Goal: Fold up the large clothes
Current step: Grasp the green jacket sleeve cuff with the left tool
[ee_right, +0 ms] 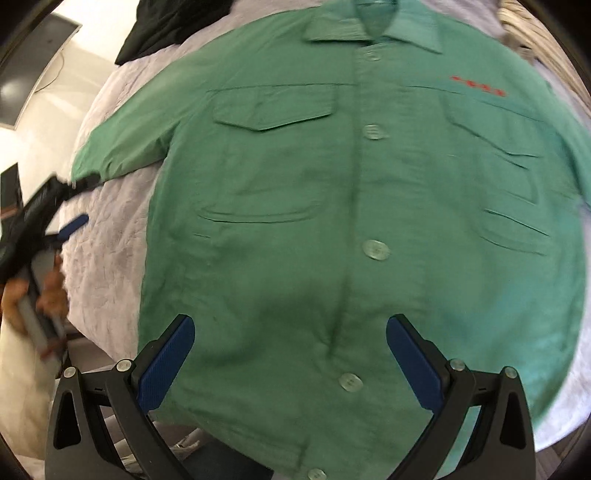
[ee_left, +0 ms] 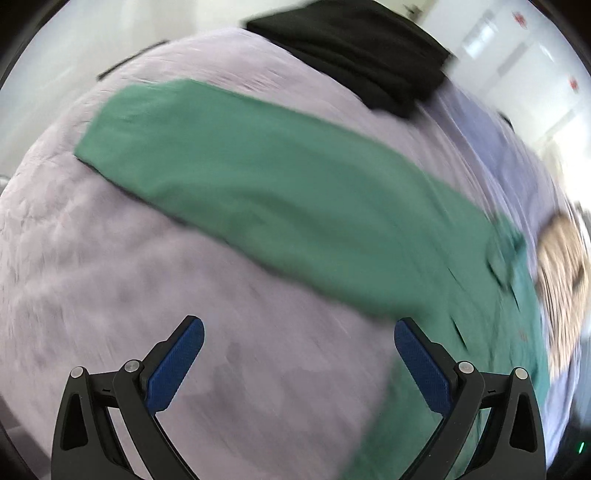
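A green button-up shirt lies face up and spread flat on a pale lilac quilt, collar at the top, red lettering on one chest. My right gripper hovers open above the shirt's lower front, nothing between its blue pads. In the left wrist view one long green sleeve stretches across the quilt. My left gripper is open over the bare quilt just below that sleeve, holding nothing. The left gripper also shows at the left edge of the right wrist view, held by a hand.
A black garment lies bunched at the far end of the quilt, also seen as a black garment at the top left. A woven tan item sits by the shirt's collar end. The bed's edge and floor lie at the lower left.
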`<state>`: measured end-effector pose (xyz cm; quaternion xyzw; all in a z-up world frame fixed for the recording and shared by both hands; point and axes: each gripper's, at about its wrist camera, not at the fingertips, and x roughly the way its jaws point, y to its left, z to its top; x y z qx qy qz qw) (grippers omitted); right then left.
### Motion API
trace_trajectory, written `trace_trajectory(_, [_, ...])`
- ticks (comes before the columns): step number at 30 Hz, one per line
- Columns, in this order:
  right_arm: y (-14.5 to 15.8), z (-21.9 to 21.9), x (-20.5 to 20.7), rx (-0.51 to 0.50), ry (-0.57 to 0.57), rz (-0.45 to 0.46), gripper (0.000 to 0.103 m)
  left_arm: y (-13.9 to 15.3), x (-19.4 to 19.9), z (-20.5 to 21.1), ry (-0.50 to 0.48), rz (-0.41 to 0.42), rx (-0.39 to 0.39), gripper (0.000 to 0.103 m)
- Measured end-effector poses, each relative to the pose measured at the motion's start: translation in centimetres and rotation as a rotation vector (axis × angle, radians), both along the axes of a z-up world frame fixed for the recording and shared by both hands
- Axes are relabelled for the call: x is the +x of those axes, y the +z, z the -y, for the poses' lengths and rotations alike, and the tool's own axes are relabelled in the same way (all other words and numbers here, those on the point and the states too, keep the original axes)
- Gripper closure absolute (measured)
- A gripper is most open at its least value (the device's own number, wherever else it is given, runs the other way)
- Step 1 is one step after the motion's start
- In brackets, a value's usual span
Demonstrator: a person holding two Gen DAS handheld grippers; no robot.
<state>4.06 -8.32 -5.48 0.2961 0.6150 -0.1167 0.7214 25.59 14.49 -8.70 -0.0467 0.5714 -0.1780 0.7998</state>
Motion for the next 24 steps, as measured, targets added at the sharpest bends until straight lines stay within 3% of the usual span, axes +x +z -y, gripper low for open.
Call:
trace_trajectory(7, [-2.7,-0.9,2.4,0.018,0.019,0.014,0.000,-5.2,8.5,-4.8,0.171,-0.007,-0.108,0.000])
trace_trajectory(11, [-3.3,-1.1,3.3,0.026,0.020,0.026,0.000,-5.2,10.5,-6.1,0.234,0.040,-0.155,0.003])
trace_trajectory(12, [-3.3,-1.1,3.5,0.026,0.021,0.029,0.000,-5.0,11.3,-6.2,0.245,0.061,-0.148,0.010])
trace_trajectory(14, [-3.3,-1.2,3.8,0.026,0.020,0.041,0.000,-4.8,12.2,-6.5,0.252,0.081,-0.111,0.073])
trace_trajectory(16, [-3.1,-1.2,3.9,0.022,0.017,0.050,0.000,-4.6,12.9,-6.9,0.242,0.066,-0.139,0.097])
trace_trajectory(20, [-2.4,-1.0,3.2,0.013,0.001,0.070,0.000,-1.3,11.7,-5.7,0.161,0.155,-0.159,0.097])
trace_trajectory(24, [-1.9,-0.1,2.2,0.014,-0.044,0.105,0.000,4.2,9.1,-1.2,-0.007,0.266,-0.222,0.097])
